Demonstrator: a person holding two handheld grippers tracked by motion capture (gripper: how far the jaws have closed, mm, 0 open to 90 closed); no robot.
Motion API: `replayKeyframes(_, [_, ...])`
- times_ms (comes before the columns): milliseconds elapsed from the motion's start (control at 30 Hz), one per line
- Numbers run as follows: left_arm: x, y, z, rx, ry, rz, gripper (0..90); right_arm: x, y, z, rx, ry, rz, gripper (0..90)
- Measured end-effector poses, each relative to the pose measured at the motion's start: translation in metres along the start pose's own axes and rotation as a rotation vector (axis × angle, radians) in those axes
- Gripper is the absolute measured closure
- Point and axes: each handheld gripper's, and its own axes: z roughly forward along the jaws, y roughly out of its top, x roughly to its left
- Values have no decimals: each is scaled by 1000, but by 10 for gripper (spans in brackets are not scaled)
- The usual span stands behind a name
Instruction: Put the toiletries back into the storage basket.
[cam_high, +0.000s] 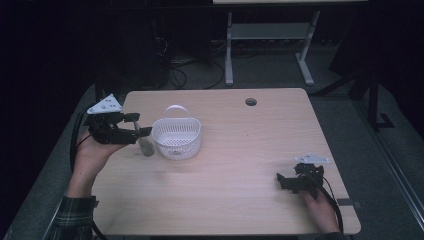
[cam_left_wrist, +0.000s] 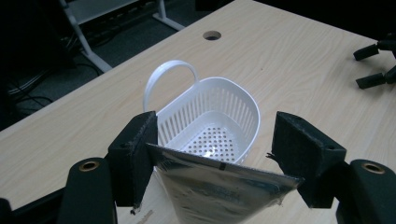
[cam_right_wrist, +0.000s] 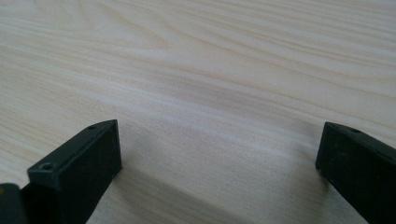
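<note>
We see the left gripper (cam_high: 136, 125) raised over the left part of the wooden table (cam_high: 240, 150), its jaws set on the two side edges of a flat silvery foil packet (cam_left_wrist: 219, 189). The packet has a dark, reflective face with faint printing we cannot read and a straight sealed top edge; it hangs downward from the jaws, just beside a white slotted plastic basket (cam_left_wrist: 212, 123) with a hoop handle and a perforated floor. In the high view the packet (cam_high: 145, 145) sits immediately left of the basket (cam_high: 176, 137). The right gripper (cam_high: 286, 181) rests low at the table's right front, jaws wide apart over bare wood.
</note>
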Motion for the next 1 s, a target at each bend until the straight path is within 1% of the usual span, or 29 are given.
replayKeyframes(33, [1,1,-1,-1,2,4,313,0,0,0,0,0,0,0])
replayKeyframes(167, [3,6,-5,-6,7,-2,313,0,0,0,0,0,0,0])
replayKeyframes(433, [8,19,-10,-17,6,-4,313,0,0,0,0,1,0,0])
replayKeyframes(700, [7,34,-7,-31,2,6,313,0,0,0,0,0,0,0])
replayKeyframes(933, [7,40,-2,-31,-4,15,313,0,0,0,0,0,0,0])
replayKeyframes(1000, [6,41,0,-34,-6,11,313,0,0,0,0,0,0,0])
